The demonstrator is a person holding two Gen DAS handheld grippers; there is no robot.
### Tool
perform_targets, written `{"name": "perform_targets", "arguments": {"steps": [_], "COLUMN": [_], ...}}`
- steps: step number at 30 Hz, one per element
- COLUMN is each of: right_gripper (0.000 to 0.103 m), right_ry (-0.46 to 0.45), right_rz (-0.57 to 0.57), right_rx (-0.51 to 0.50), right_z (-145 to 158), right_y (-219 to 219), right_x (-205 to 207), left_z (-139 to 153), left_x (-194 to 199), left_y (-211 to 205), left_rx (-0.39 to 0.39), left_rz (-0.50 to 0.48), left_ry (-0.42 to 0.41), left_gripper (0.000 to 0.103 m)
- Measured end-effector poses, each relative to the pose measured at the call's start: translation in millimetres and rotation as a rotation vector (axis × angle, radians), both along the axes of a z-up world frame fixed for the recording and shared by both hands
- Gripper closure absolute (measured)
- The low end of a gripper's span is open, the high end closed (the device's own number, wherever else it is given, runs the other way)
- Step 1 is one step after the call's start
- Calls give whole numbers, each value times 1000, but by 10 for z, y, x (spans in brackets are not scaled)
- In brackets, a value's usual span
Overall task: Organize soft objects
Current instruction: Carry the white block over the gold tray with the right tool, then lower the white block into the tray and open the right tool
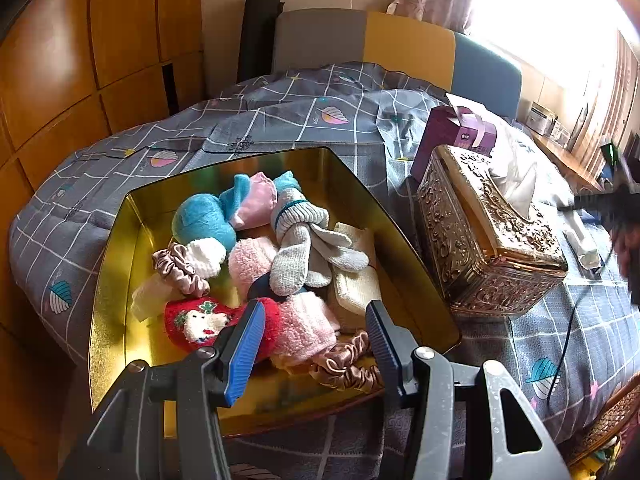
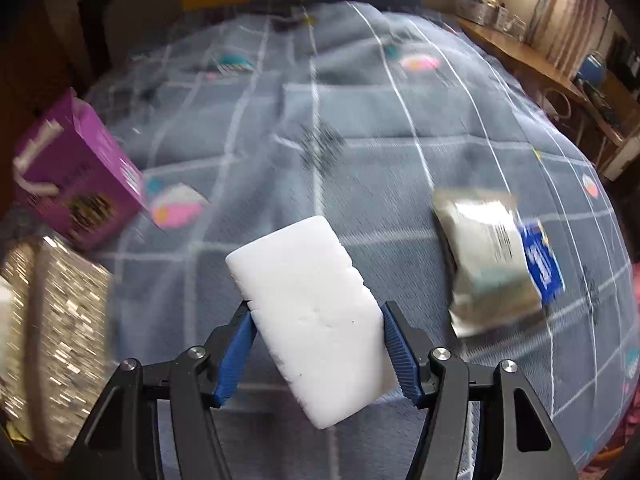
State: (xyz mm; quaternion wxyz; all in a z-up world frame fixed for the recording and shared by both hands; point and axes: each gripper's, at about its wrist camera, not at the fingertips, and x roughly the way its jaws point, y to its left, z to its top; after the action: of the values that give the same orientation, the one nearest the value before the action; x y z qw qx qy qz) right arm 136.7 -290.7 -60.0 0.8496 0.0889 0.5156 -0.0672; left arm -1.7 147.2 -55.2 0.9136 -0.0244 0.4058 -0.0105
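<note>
Gripping white sponge block (image 2: pixel 312 320) w/ right tool (image 2: pixel 316 320), rectangular, edges seemingly nicked, left tool (image 1: pixel 316 328) open, empty.

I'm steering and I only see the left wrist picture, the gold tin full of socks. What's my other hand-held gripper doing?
Observer: The right hand-held gripper is shut on a white sponge block, lifted above the bedspread.
Operator: Is anything else near it?
Observer: A silver packet with a blue label lies on the bedspread, to the right of the sponge block.
Operator: Can it see my tin?
Observer: No. Only the purple box and the ornate tissue box show at its left edge.
</note>
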Motion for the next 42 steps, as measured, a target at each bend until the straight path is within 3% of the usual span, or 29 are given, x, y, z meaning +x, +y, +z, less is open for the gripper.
{"name": "perform_targets", "arguments": {"steps": [6,10,13,17,22,34,38,42], "right_gripper": [40,39,39,39,39,39,39,34], "right_ry": [-194,-318,-362,-338,-249,-62,7,-7], "right_rz": [123,308,477,705,889,1039,1054,1032], "right_rx": [13,26,47,70,55,59,25,29], "right_z": [884,1366,1482,1333,932,80,-264,-384], "right_y": [613,1268,1797,2444,2994,3707,4023,4103], "right_x": [284,247,102,-191,-479,-681,-663,-661], "left_z": [-11,-5,-3,4,36,120,88,74], "left_x": [-30,-36,-48,-58,-88,-150,-150,-160], "left_y": [86,120,140,187,265,922,1005,971], "left_rx": [-2,-2,2,7,16,-8,-15,-13], "left_rz": [16,22,26,40,63,287,309,295], "left_ry": [0,-3,-8,-12,-30,-55,-47,-44], "left_gripper": [50,50,50,50,50,50,50,50]}}
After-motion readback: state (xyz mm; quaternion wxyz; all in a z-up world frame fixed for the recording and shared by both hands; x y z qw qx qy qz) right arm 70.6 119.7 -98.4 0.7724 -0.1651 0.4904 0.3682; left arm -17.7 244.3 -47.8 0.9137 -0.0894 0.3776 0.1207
